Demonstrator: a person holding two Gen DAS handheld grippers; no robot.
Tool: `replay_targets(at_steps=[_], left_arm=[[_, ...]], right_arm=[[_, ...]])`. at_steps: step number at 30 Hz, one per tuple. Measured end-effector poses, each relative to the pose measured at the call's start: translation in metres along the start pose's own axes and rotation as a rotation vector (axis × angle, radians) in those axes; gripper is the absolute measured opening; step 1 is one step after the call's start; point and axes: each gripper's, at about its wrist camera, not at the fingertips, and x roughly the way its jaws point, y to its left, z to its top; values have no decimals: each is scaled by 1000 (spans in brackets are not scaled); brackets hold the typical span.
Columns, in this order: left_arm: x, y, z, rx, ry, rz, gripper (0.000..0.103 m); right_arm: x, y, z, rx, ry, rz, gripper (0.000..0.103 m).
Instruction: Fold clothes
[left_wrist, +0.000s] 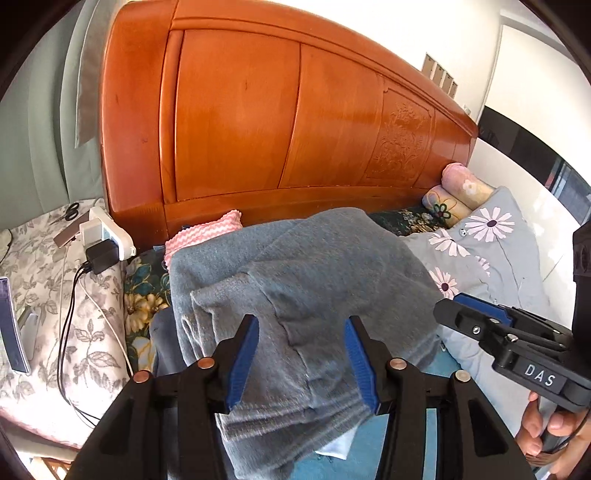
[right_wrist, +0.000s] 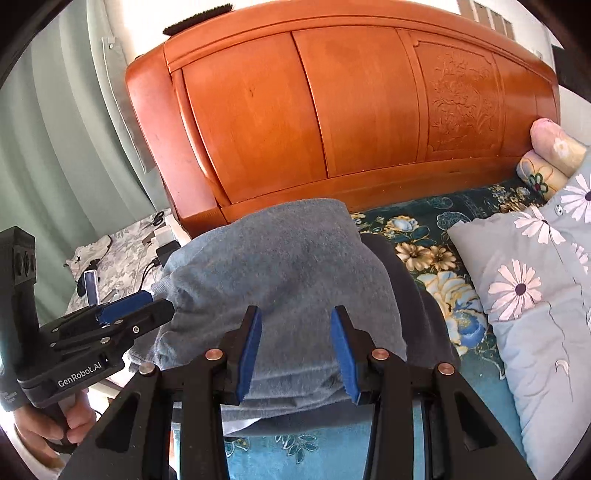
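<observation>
Bed (right_wrist: 424, 236), floral sheet: grey garment (right_wrist: 280, 266) mid-frame, flowered pillow (right_wrist: 535, 295) at right, rolled blankets (right_wrist: 550, 155) upper right.

Each camera sits on a gripper and looks forward and down along its two blue-padded fingers. The left one is close above the folded grey fleece cloth (left_wrist: 295, 280) on the bed and faces the tall orange wooden headboard (left_wrist: 258, 110). The right one is just as close, a bit more to the right. Both see that cloth, that headboard, the grey daisy-print pillow (right_wrist: 535, 295), and each other's gripper.
</observation>
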Motion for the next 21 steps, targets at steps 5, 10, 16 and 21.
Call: replay_targets(at_steps=[5,10,16,21], left_arm=[[-16,-6,-42,-96,-11,-13,67],[-18,-10,-94,-228,-28,57,86],[-16,-7,-137,-345,-55,155,103],[-10,-13,-155,-300,-46,184,103]], right_arm=[[-20,14,-36,-20,-11,-43,40],[-20,18,-74,-13,19,-84,40],[-20,7,-107,57,40,-142,56],[-24,-5,-121,99,9,-162,68]])
